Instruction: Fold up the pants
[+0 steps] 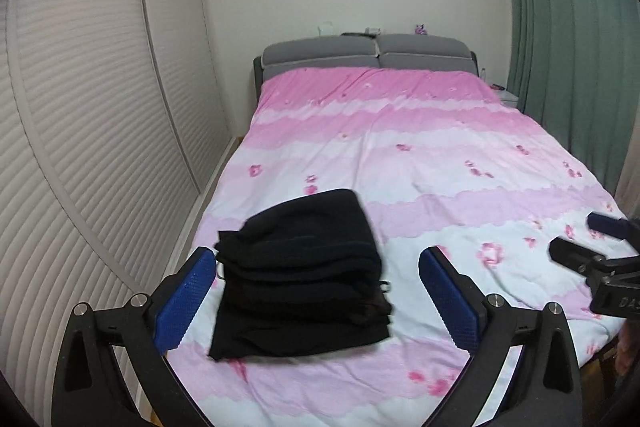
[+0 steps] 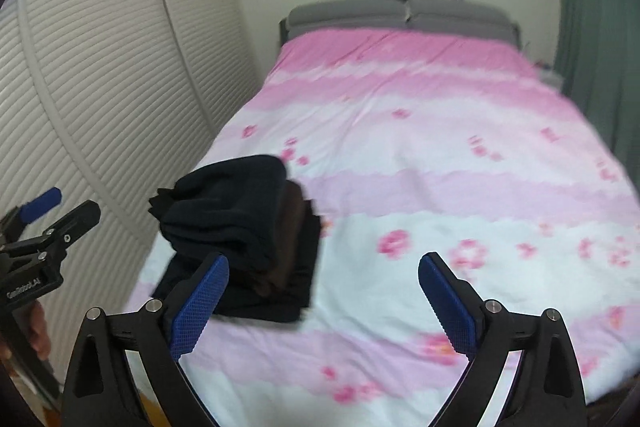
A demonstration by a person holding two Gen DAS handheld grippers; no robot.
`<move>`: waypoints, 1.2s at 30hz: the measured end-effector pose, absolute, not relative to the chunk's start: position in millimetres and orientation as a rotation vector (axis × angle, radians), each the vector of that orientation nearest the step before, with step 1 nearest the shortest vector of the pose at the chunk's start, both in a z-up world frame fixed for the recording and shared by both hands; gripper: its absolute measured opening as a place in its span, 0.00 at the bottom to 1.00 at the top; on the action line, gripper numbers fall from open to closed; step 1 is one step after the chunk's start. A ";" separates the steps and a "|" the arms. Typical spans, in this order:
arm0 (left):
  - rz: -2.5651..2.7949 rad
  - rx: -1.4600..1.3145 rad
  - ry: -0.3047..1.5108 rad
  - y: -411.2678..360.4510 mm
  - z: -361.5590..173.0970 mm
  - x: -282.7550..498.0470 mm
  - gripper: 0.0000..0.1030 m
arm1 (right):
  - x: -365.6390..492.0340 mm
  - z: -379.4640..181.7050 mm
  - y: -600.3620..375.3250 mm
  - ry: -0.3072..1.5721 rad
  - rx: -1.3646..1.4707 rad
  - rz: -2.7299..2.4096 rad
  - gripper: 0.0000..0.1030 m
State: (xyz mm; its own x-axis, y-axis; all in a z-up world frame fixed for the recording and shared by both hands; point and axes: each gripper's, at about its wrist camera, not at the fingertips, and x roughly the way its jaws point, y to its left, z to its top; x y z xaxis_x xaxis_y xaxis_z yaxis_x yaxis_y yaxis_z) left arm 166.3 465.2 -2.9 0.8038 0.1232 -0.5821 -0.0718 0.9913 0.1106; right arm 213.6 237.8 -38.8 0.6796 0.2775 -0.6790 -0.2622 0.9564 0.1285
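Observation:
A stack of folded dark pants (image 1: 304, 279) lies on the near left part of the pink and white bed cover (image 1: 420, 155). It also shows in the right wrist view (image 2: 244, 239). My left gripper (image 1: 318, 263) is open and empty, held just above and in front of the stack. My right gripper (image 2: 324, 271) is open and empty, to the right of the stack over bare cover. The right gripper shows at the right edge of the left wrist view (image 1: 580, 239); the left gripper shows at the left edge of the right wrist view (image 2: 60, 207).
A white louvred wardrobe (image 1: 92, 131) runs along the bed's left side. A grey headboard (image 1: 368, 55) with small items on top stands at the far end. Green curtains (image 1: 572, 47) hang on the right, with a white nightstand (image 1: 510, 97) beside them.

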 end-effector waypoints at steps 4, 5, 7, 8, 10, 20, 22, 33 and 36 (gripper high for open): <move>0.078 0.090 0.589 412.0 10.0 134.6 1.00 | 169.2 -12.9 187.4 0.697 -0.019 0.233 0.94; 0.068 0.079 0.584 400.1 12.3 126.1 1.00 | 158.6 -6.8 175.0 0.681 -0.019 0.220 0.94; 0.037 0.052 0.582 373.5 17.9 109.2 1.00 | 138.7 3.4 151.2 0.664 -0.022 0.208 0.94; 0.025 0.041 0.578 362.6 20.4 100.6 1.00 | 127.7 8.1 137.5 0.653 -0.020 0.201 0.94; 0.007 0.022 0.569 340.6 26.2 85.5 1.00 | 107.9 17.0 112.6 0.636 -0.014 0.187 0.94; -0.016 0.016 0.526 248.5 46.4 15.2 1.00 | 28.4 34.8 6.3 0.615 0.049 0.183 0.94; -0.023 0.011 0.522 235.8 47.7 4.1 1.00 | 15.1 36.0 -8.1 0.606 0.049 0.181 0.94; -0.053 0.047 0.505 192.0 55.4 -29.1 1.00 | -30.6 45.1 -57.8 0.582 0.072 0.163 0.94; -0.071 0.049 0.513 186.3 56.0 -31.4 1.00 | -35.7 47.1 -64.6 0.578 0.078 0.155 0.94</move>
